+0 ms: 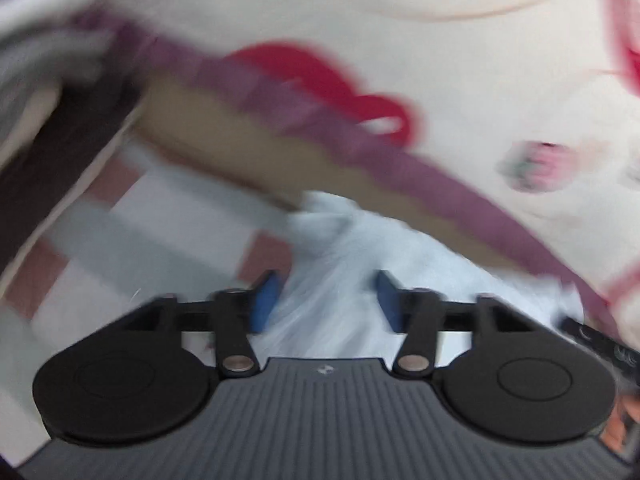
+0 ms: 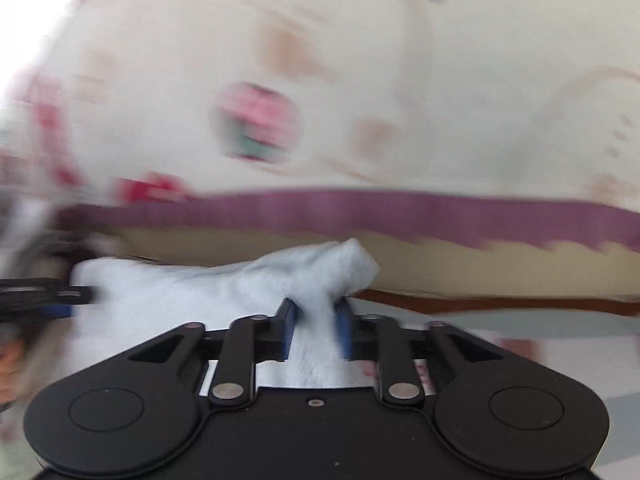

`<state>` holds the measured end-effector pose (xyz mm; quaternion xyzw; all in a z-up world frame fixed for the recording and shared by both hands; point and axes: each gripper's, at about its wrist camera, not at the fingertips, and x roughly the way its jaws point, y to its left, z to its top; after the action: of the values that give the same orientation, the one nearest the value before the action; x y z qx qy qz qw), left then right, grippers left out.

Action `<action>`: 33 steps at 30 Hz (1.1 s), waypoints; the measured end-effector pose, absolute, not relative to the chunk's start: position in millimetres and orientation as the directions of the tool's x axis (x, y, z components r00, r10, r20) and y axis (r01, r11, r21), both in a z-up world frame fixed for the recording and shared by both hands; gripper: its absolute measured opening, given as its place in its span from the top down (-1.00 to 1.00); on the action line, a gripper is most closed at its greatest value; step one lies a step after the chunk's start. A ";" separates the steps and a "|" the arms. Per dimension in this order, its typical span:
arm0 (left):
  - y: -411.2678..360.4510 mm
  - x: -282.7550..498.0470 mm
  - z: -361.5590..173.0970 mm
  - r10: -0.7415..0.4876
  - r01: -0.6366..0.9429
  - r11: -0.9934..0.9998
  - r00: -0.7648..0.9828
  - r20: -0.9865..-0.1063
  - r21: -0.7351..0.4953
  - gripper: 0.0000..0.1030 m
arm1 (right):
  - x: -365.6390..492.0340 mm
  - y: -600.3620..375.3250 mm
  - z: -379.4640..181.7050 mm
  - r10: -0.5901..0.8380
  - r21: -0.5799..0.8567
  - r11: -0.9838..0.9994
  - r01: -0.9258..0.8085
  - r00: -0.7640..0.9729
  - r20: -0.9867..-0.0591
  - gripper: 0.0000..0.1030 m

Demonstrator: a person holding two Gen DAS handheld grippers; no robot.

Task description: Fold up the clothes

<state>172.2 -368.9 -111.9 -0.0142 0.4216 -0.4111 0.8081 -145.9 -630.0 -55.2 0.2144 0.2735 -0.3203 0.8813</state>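
Bedding fills the background of both wrist views: a cream bedspread printed with red and pink motifs and edged by a purple band, draped over a tan mattress side, with a checked floor below. Both pictures are smeared by motion.

Nearest the right gripper, a pale blue, soft, fleecy garment runs straight between the blue-padded jaws, which stand narrow and pinch a bunched ridge of the cloth; its loose tip pokes up just beyond the jaws, in front of the mattress side. Out to the left of these jaws the cloth stretches sideways toward the other gripper, seen dark and blurred at the picture's edge.

In the left wrist view, the left gripper has its jaws about half spread, with the same pale blue cloth lying between and ahead of the pads; blur hides whether the pads press on it, so a grip here cannot be told.

Judging by the way it drapes and crumples, the garment is light, limp and slightly plush: it should not slip readily from rubbery pads, but it will sag and bunch anywhere unsupported. Best hold looks to be at two corners or along one hem, kept taut between the hands, rather than mid-panel.
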 end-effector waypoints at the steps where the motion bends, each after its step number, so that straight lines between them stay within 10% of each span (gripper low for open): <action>1: -376.1 167.0 -120.1 -0.625 0.646 0.701 0.353 -0.696 -0.302 -0.03 | -149.9 -634.9 -58.6 -0.487 0.171 0.672 0.721 0.604 -0.631 0.39; 10: -356.2 163.4 -153.2 -0.432 0.640 0.758 0.352 -0.831 -0.123 -0.12 | -213.6 -544.1 -90.6 -0.310 0.087 0.869 0.487 0.673 -0.671 0.22; 23: -281.7 194.0 -164.3 -0.588 0.411 0.766 0.137 -0.797 -0.495 -0.12 | -211.4 -483.2 -116.7 -0.371 -0.165 0.912 0.376 0.584 -0.721 0.21; 30: -286.7 177.7 -163.8 -0.602 0.444 0.743 0.114 -0.790 -0.501 -0.15 | -203.0 -466.5 -124.3 -0.479 -0.299 0.873 0.386 0.559 -0.677 0.19; 32: -287.9 173.7 -163.8 -0.606 0.450 0.738 0.113 -0.787 -0.504 -0.07 | -202.5 -464.7 -123.0 -0.531 -0.337 0.843 0.419 0.544 -0.650 0.21; 33: -288.9 171.9 -163.4 -0.607 0.457 0.736 0.116 -0.787 -0.500 0.40 | -202.6 -464.8 -121.5 -0.554 -0.349 0.827 0.441 0.535 -0.638 0.22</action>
<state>171.9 -288.9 -163.4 -0.0667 0.5608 -0.3574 0.7439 -202.6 -464.8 -121.5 -0.0729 0.3891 -0.2850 0.8730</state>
